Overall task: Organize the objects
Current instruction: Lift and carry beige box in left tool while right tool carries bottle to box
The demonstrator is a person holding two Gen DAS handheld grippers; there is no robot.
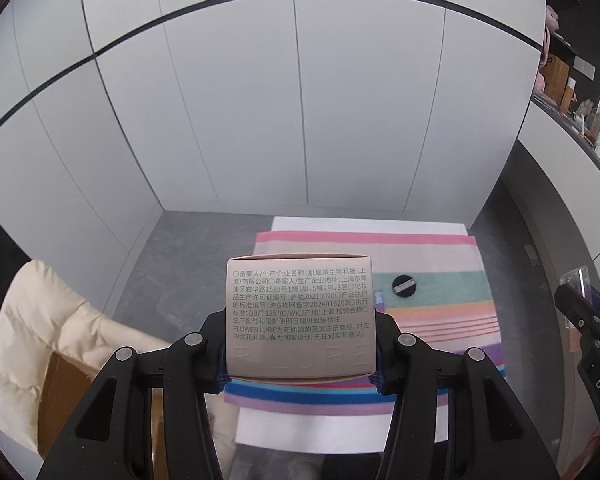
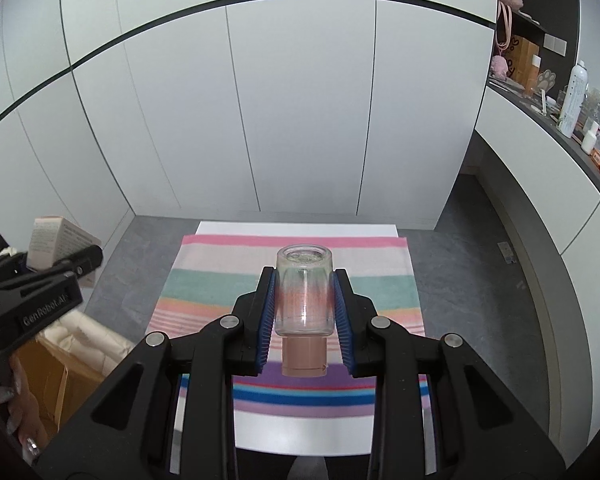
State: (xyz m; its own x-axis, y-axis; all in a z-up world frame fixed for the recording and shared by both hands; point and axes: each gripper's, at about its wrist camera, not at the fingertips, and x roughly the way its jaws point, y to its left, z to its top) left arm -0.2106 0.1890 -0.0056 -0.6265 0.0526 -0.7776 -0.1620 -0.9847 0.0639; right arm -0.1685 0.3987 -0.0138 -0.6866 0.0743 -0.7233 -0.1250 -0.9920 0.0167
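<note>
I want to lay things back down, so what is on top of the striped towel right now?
On the striped towel only a small black round cap is visible. The box held in front of the camera covers part of the towel, so that area cannot be checked.

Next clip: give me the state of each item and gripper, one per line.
left gripper: shut on the box, held in the air
box: closed, printed side facing the camera
right gripper: shut on the bottle
bottle: clear, capped, cap toward the camera
black disc: lying loose on the striped towel
striped towel: spread flat
</note>
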